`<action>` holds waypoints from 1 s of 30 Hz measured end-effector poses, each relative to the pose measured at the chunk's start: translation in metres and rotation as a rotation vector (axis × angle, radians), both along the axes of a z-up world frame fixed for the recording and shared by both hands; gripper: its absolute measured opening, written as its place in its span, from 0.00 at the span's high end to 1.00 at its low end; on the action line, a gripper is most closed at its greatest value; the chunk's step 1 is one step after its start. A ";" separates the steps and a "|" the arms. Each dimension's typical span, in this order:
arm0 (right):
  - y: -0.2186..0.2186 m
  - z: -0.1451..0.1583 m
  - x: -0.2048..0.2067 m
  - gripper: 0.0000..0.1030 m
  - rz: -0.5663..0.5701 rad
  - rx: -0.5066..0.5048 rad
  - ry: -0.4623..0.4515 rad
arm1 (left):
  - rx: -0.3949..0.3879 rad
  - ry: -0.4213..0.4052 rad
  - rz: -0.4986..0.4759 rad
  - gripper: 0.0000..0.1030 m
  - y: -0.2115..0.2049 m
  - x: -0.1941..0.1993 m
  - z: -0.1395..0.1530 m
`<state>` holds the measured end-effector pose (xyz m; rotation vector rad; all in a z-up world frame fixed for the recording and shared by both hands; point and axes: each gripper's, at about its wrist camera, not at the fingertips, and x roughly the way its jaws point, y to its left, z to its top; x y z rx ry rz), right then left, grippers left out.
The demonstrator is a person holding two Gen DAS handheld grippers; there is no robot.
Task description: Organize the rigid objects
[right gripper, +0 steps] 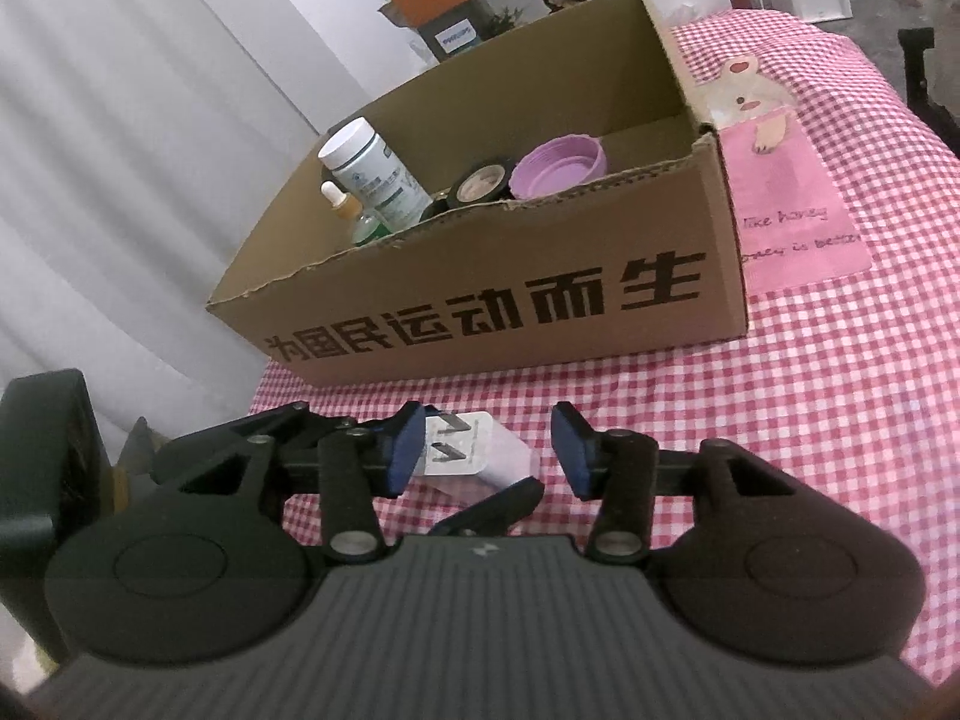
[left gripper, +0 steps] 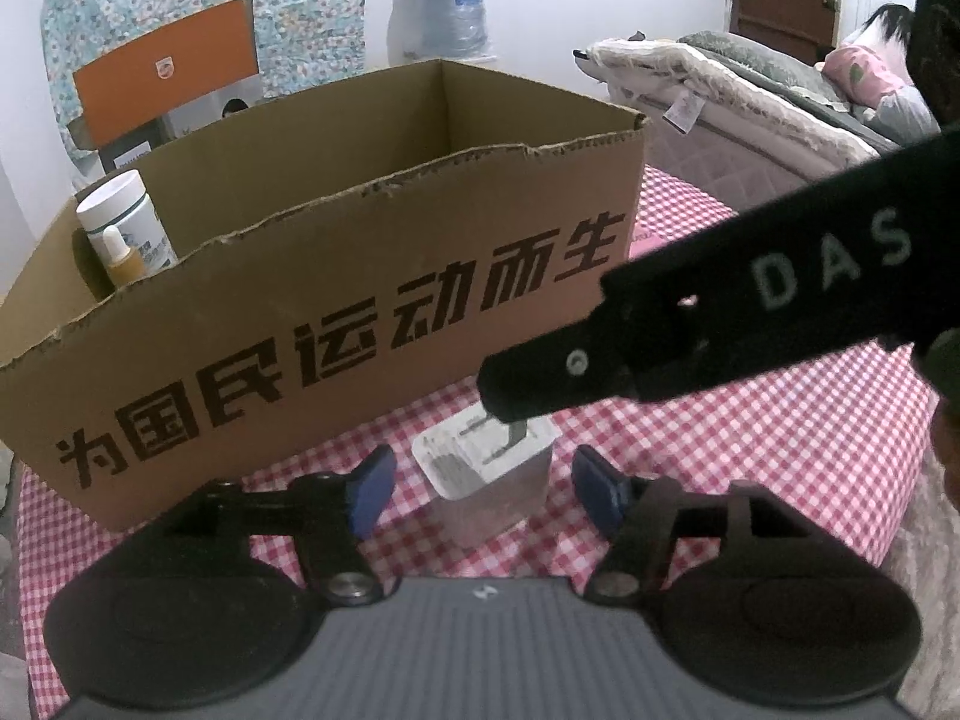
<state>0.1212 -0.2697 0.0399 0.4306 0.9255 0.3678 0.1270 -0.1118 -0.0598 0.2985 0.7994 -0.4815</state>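
Cardboard box (left gripper: 336, 276) at the back on the checked cloth (left gripper: 750, 450), a white bottle (left gripper: 123, 222) in its left end. Left gripper (left gripper: 483, 489) open, white plug charger (left gripper: 486, 468) upright between its pads (untouched, prongs up). Right gripper (right gripper: 489, 450) open too, charger (right gripper: 474, 450) just beside its left pad (right gripper: 403, 450); whether they touch is unclear

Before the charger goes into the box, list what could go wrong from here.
1. The charger stands prongs up on the cloth between both open tools, left and right. The right tool's finger hangs over the prongs and could snag them.
2. Both tools crowd one small charger; closing together, they may collide.
3. The box wall rises just behind; a low lift could hit its torn rim.
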 end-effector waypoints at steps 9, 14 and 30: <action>-0.005 0.009 -0.006 0.53 0.000 0.004 -0.025 | -0.004 0.000 0.007 0.36 0.001 0.003 -0.006; -0.010 0.019 -0.007 0.53 -0.015 0.006 -0.040 | -0.009 0.000 -0.007 0.36 0.002 0.002 -0.008; 0.050 0.093 0.129 0.55 0.213 -0.214 -0.061 | -0.062 -0.039 -0.035 0.48 0.015 -0.001 -0.013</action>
